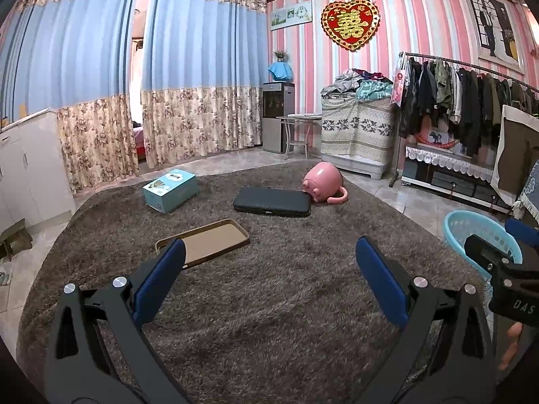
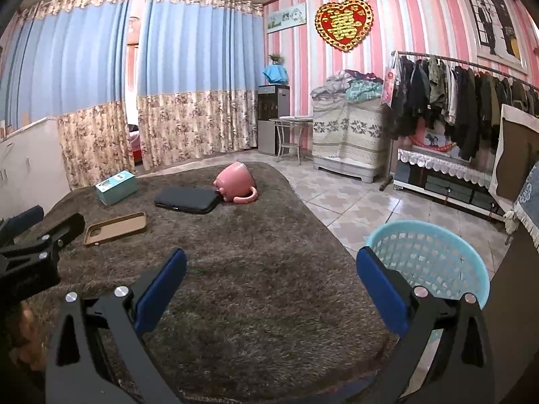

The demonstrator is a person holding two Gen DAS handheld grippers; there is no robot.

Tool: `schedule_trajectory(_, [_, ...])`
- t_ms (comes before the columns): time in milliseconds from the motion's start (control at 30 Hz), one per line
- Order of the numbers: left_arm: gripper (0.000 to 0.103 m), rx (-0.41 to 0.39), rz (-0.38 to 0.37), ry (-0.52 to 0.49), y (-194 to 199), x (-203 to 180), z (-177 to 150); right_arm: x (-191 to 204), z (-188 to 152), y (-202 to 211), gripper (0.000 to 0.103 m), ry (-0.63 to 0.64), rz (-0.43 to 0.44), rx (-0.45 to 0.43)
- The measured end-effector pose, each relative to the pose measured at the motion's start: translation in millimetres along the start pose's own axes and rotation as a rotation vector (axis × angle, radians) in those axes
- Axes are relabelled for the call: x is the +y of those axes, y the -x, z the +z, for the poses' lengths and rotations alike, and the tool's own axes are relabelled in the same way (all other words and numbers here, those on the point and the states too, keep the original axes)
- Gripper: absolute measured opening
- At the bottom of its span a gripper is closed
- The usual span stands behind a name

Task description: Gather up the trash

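Both grippers, left gripper and right gripper, hang spread and empty over the brown rug. On the rug lie a phone case, black pouch, pink cup tipped over and touching the pouch, and teal box. Beside the rug's right edge stands a blue basket.

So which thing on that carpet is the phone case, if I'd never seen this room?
Start at the big shaggy grey-brown carpet. Of the four things lying on it, the flat tan rubbery phone case lies nearest the camera, in front of the teal cardboard box. It alone is an open shallow shell with a camera cut-out.
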State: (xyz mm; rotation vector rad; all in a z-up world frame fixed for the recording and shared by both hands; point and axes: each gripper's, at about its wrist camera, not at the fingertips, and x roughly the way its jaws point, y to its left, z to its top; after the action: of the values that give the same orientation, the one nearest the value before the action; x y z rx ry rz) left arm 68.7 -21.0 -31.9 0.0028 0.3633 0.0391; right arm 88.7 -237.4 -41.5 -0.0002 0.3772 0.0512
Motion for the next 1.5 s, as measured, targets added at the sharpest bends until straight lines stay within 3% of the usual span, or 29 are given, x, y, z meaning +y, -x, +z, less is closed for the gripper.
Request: schedule_trajectory(1500, [0.098, -0.018, -0.025, -0.009, 4.9, 2.6, 10.1, -0.6, 0.1, 0.9, 0.099, 0.005, -0.012, -0.018])
